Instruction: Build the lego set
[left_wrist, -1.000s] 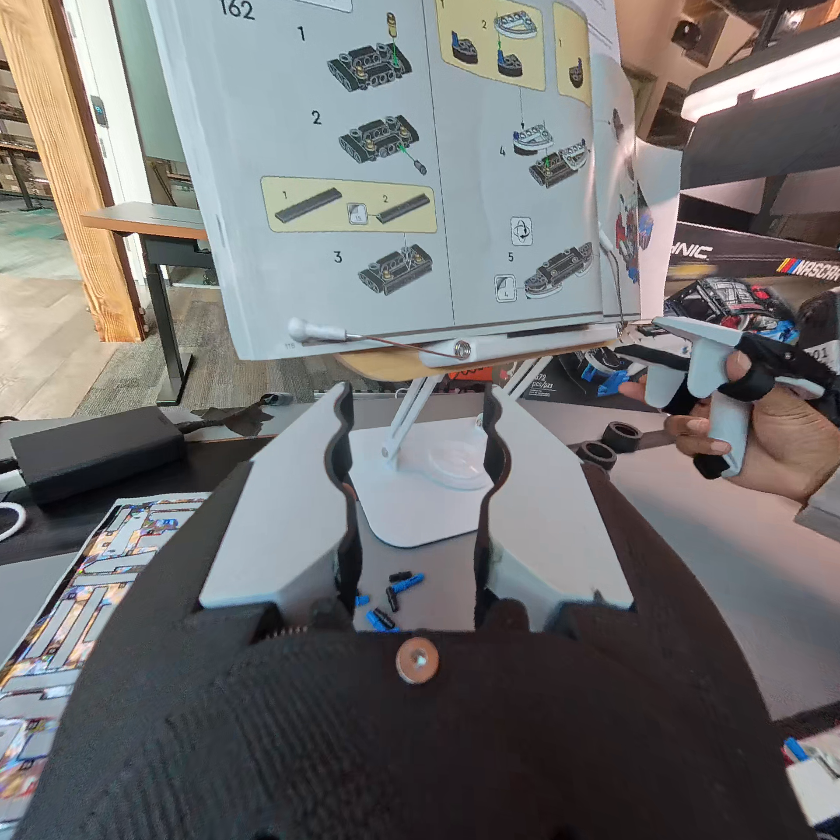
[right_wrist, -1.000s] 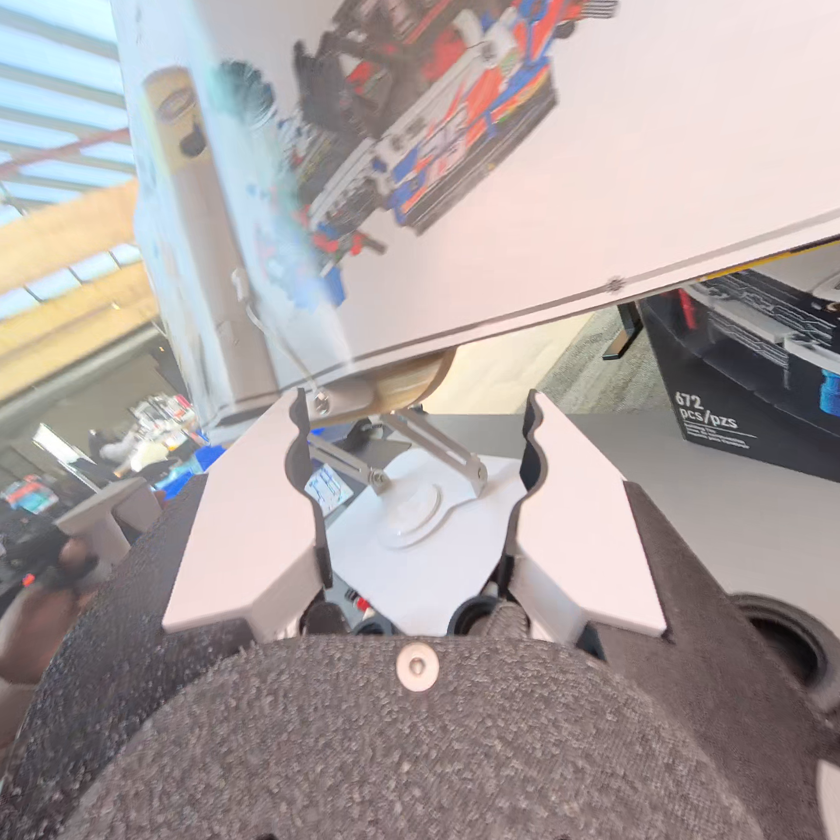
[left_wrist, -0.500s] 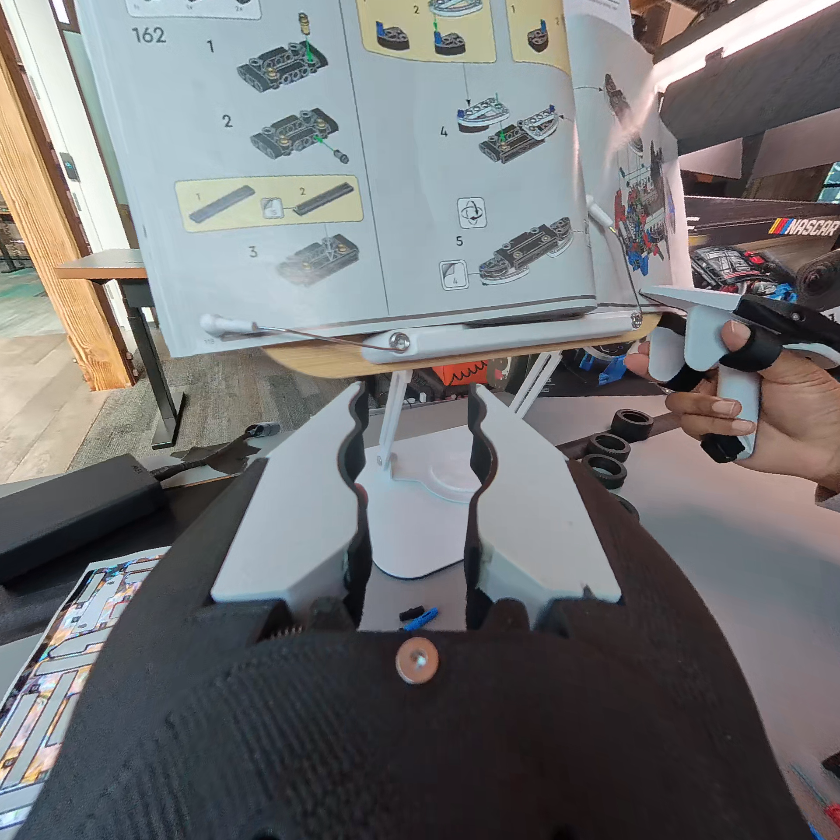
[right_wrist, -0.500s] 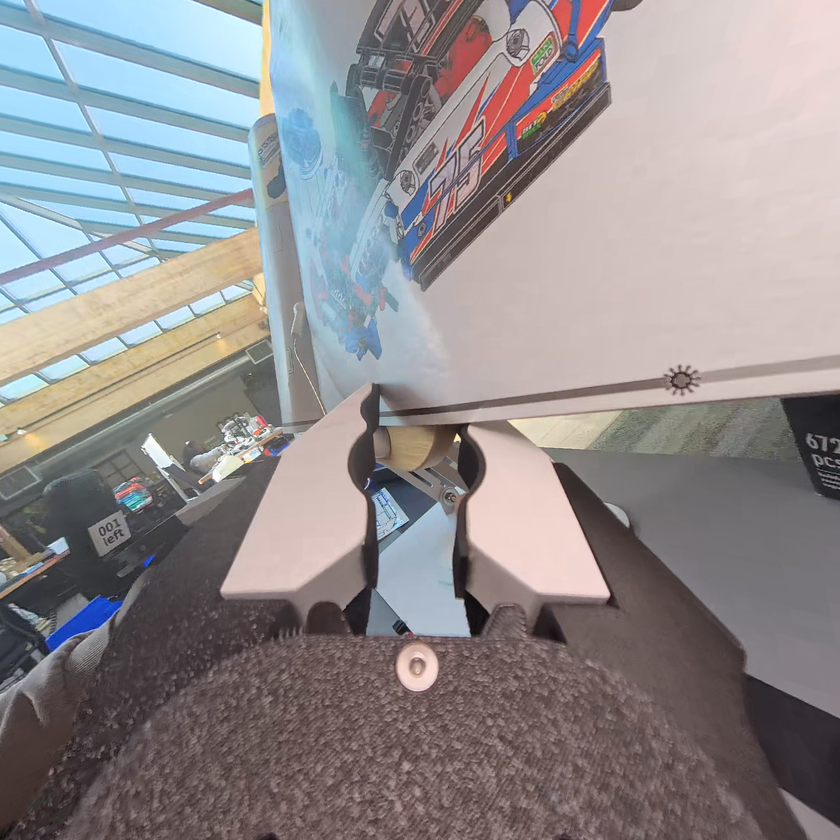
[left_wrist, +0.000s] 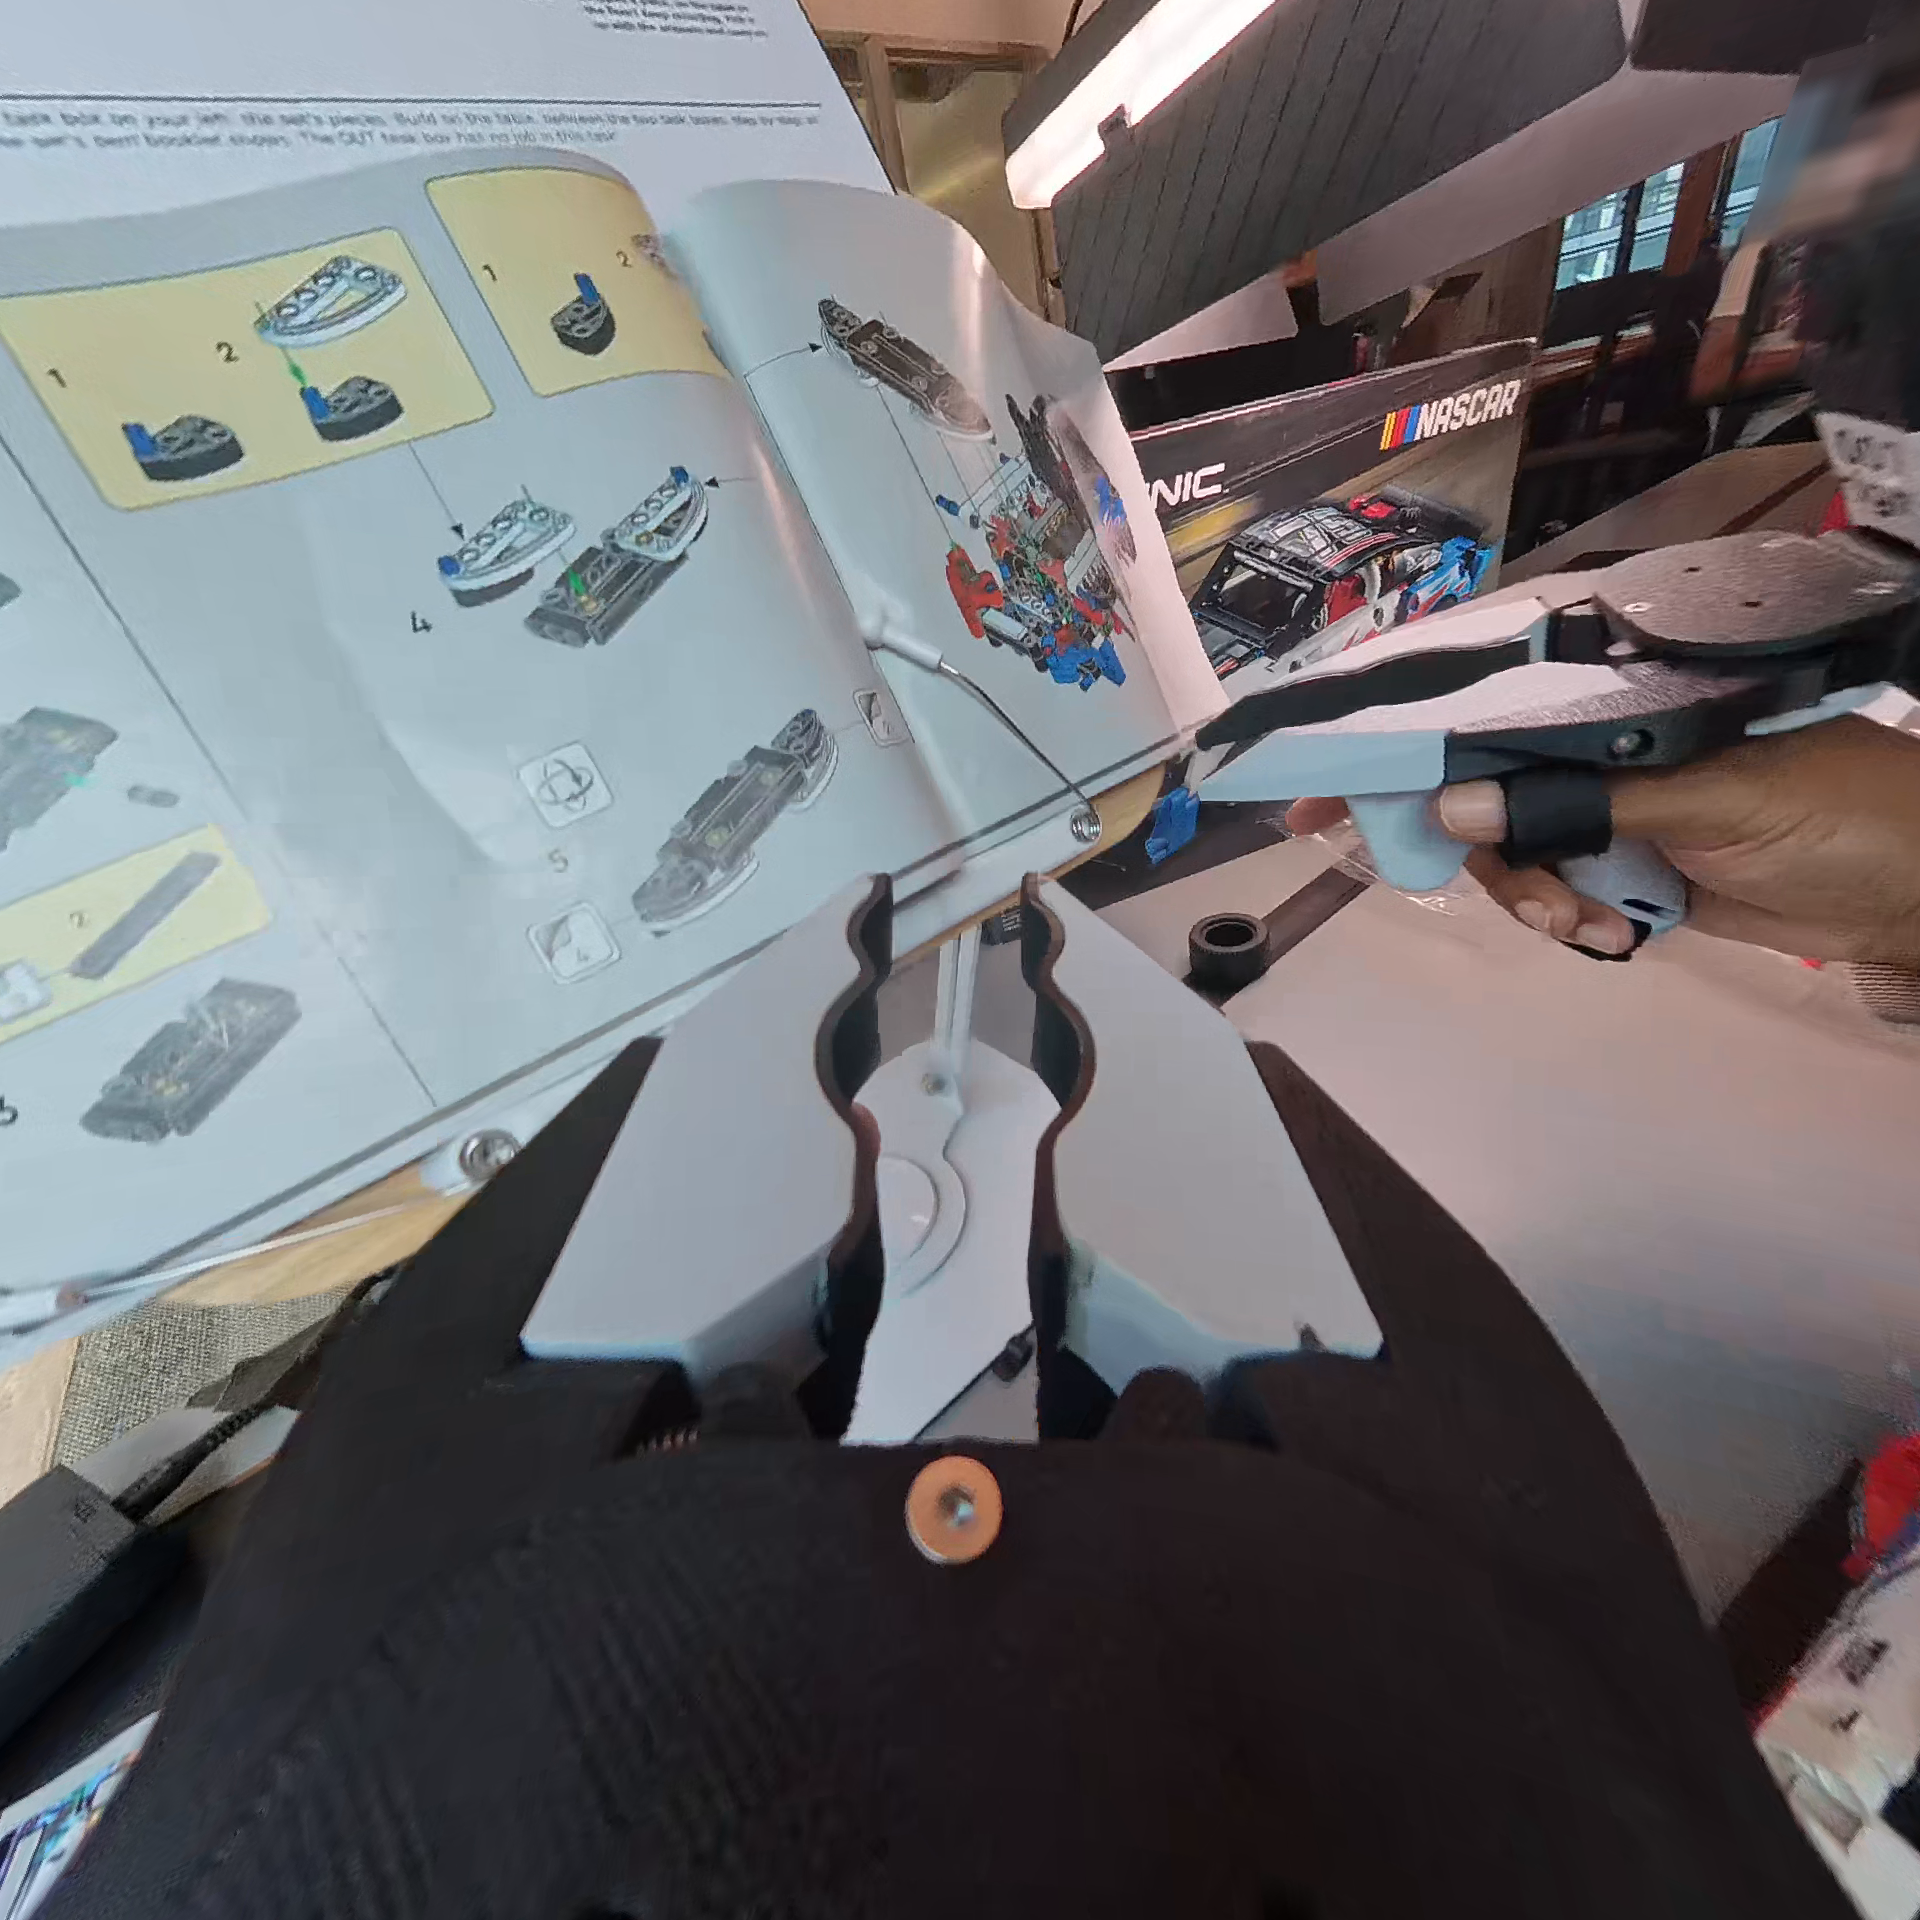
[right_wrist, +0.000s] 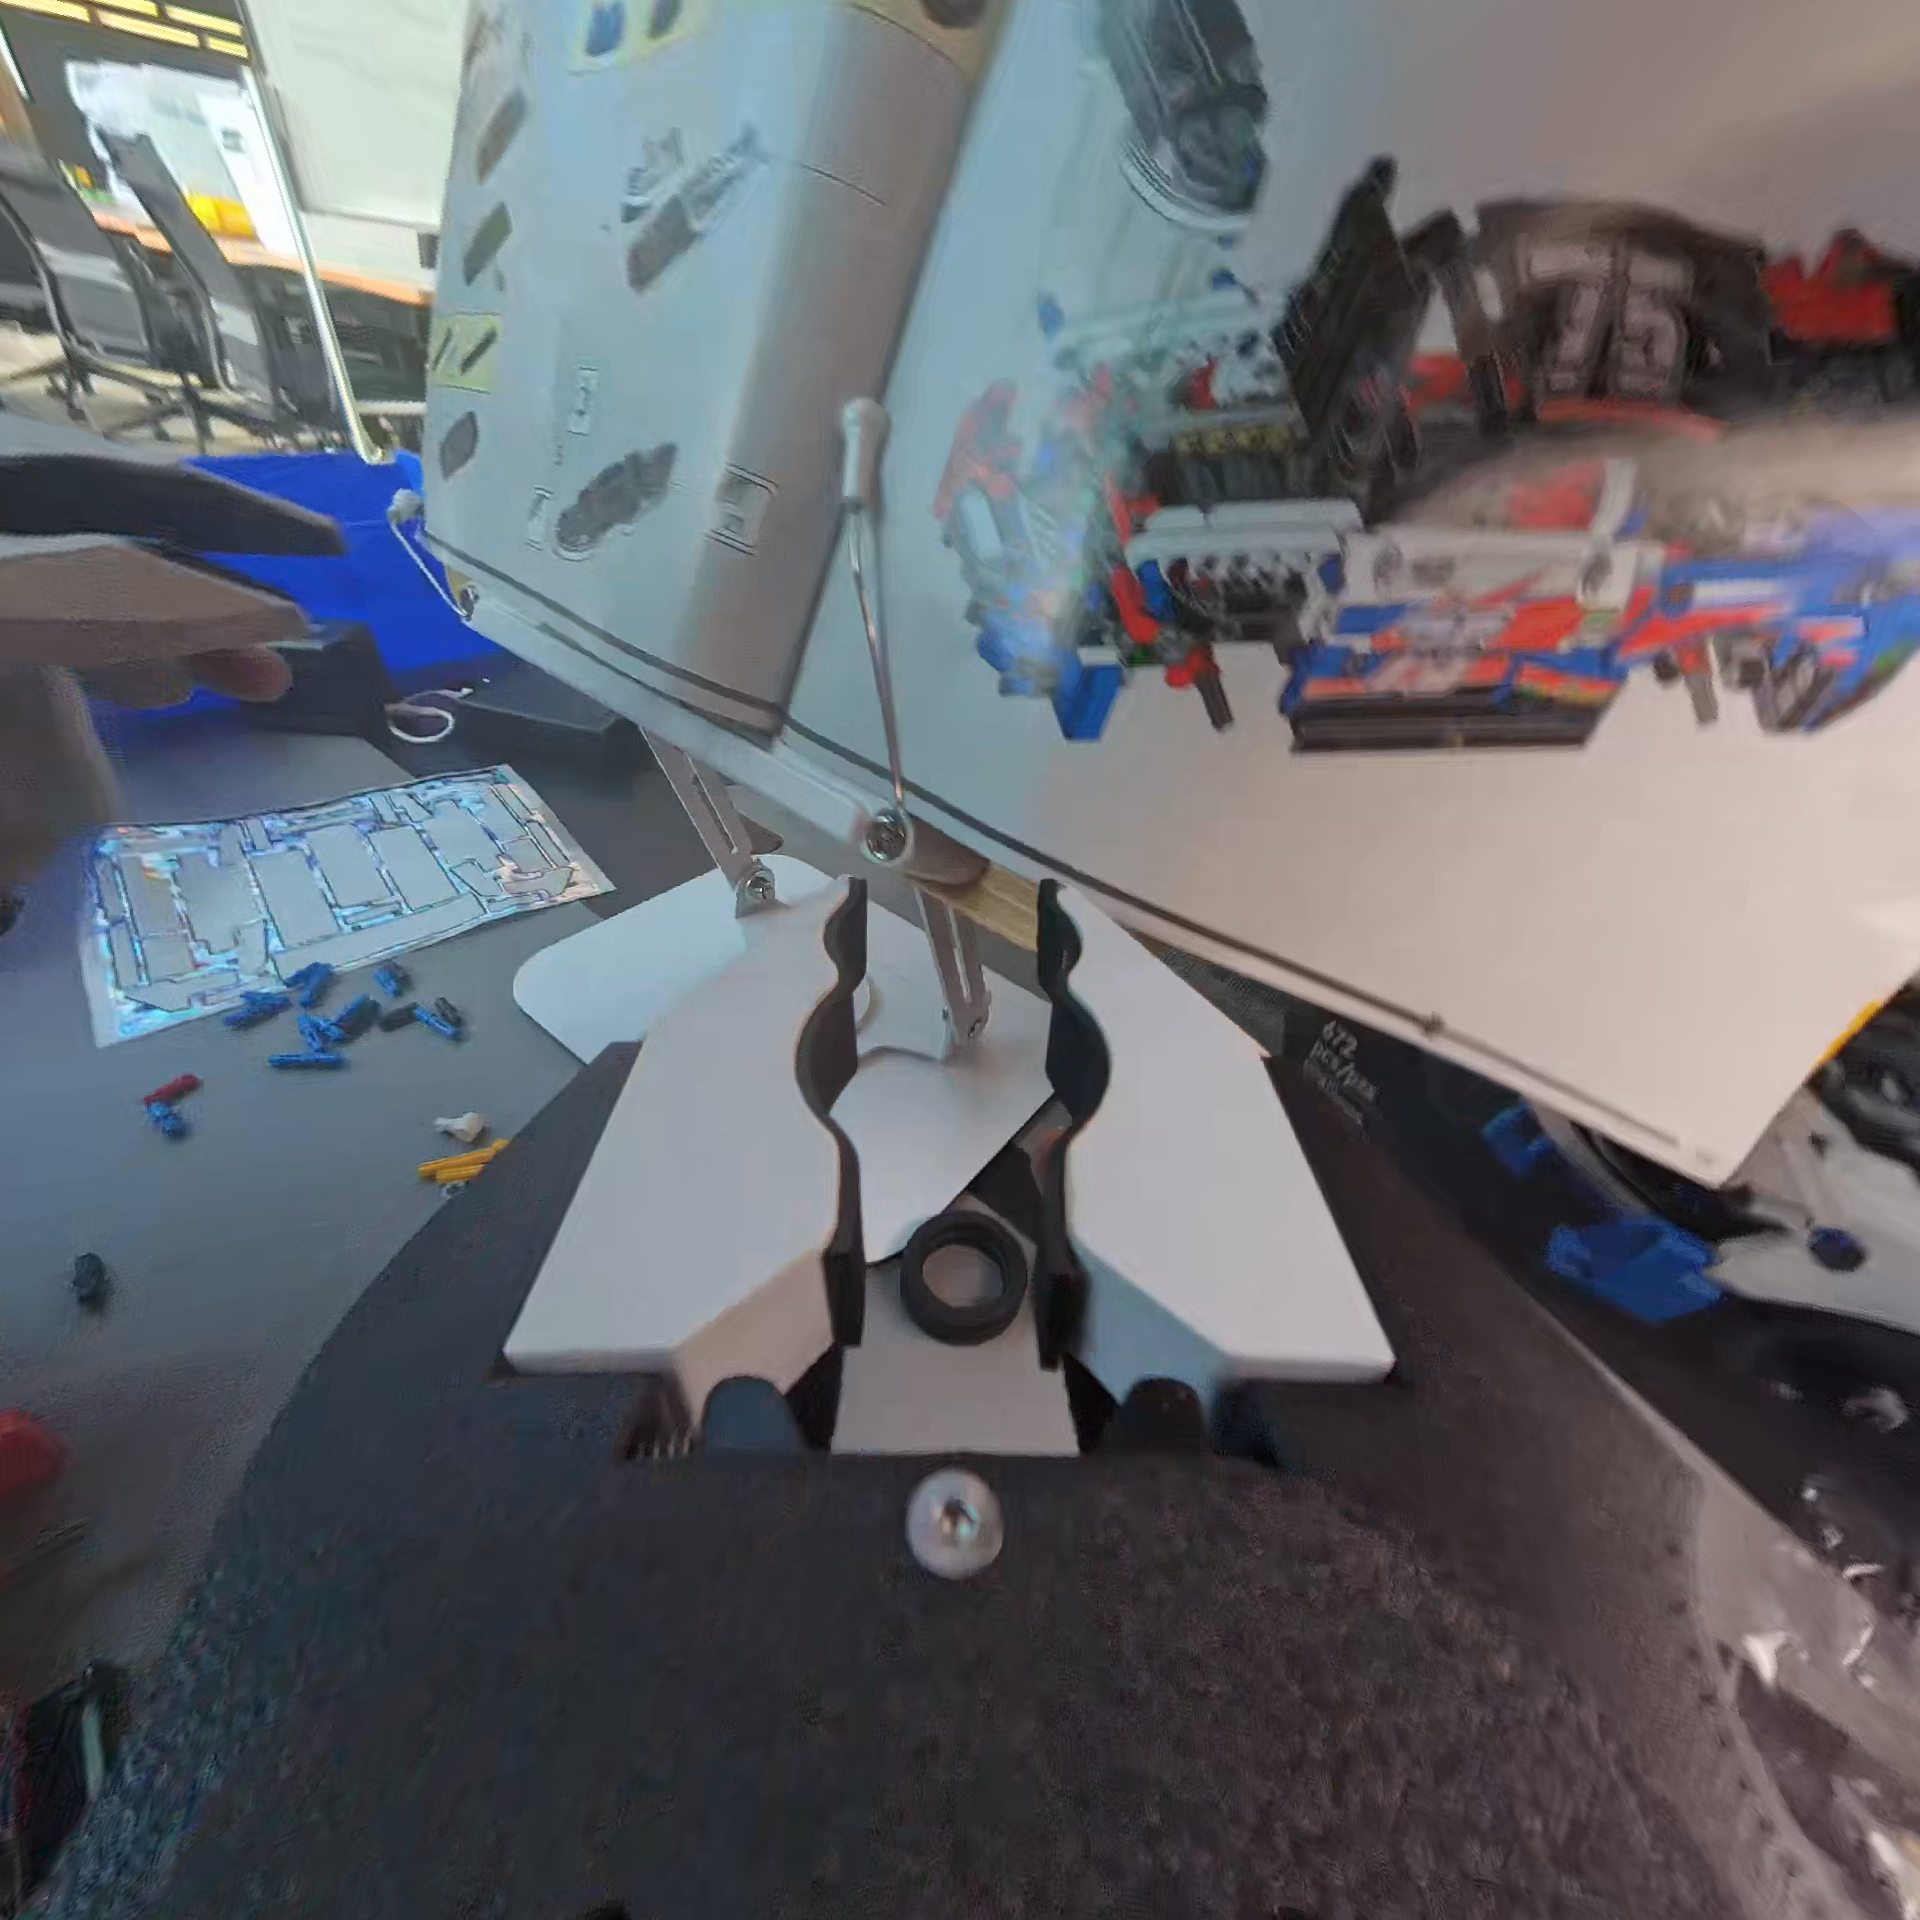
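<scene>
Clearance around the instruction booklet (left_wrist: 499, 644) is tight: it stands open and tilted on a white stand (right_wrist: 665, 977), and its lower edge hangs just above the tips of both claws. The left claw (left_wrist: 954, 904) sits under that edge with its fingers apart by a narrow gap, holding nothing. The right claw (right_wrist: 951, 914) is likewise parted and empty in its own view; in the left wrist view its tips meet the booklet's lower right corner (contact or grip there cannot be confirmed). A black tyre (right_wrist: 964, 1276) lies on the worktop (right_wrist: 312, 1195) between the right claw's fingers, near their base.

Loose blue pins (right_wrist: 322, 1013) lie scattered left of the stand's base, beside a sticker sheet (right_wrist: 332, 883). The set's box (left_wrist: 1340, 520) stands behind the stand on the right.

The person's right hand (left_wrist: 1704, 842) holds its claw level, pointing left toward the booklet.
</scene>
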